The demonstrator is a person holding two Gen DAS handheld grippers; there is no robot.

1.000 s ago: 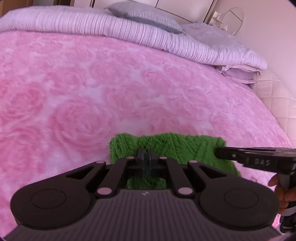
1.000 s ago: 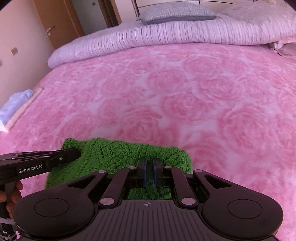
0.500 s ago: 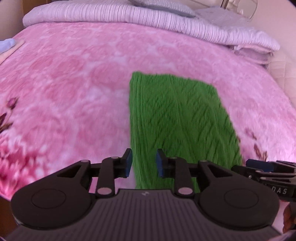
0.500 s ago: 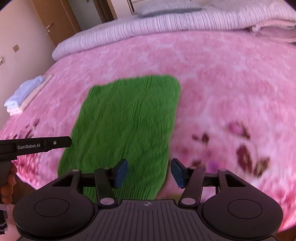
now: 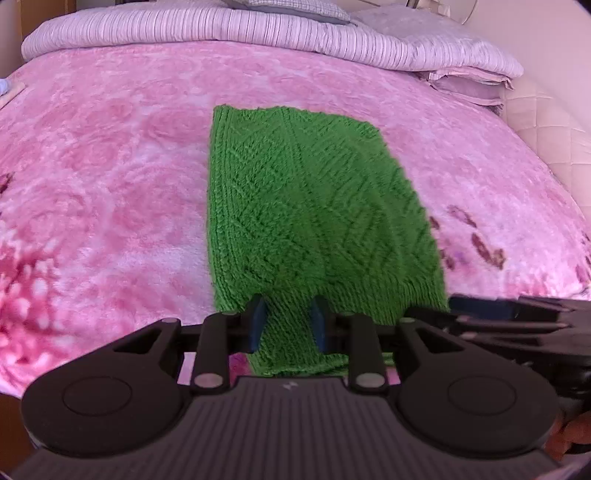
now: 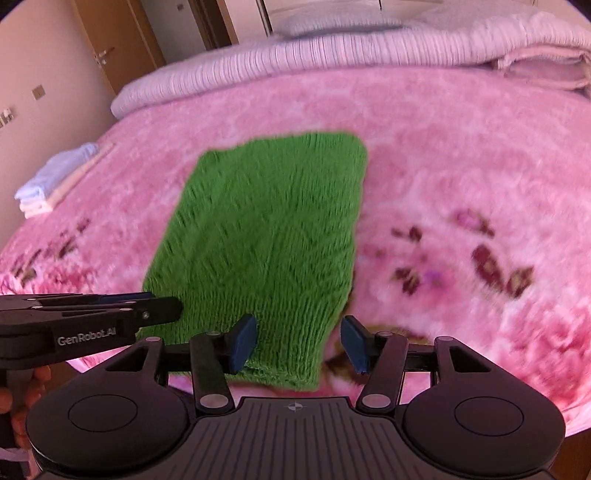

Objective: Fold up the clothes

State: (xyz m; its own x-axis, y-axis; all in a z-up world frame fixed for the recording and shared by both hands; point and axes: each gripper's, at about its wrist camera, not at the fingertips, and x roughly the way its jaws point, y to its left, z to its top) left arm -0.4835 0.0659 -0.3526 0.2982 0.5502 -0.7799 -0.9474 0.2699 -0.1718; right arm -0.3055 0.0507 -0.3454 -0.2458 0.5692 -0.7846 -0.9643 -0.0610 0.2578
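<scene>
Pink bedspread (image 5: 110,184) under green knit (image 5: 303,206) — left gripper (image 5: 286,321), right gripper (image 6: 299,341) both spread apart.

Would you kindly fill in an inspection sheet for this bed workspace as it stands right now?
Surface: pink rose-patterned blanket covering the bed.
Job's things: green knitted garment lying flat in a long folded rectangle, near end at the bed edge.
Clutter: folded white cloths at the bed's far left edge.
Grippers: left gripper and right gripper, jaws open over the garment's near end.
Cables: nothing seen.
Surroundings: striped quilt, pillows, wooden door.
</scene>
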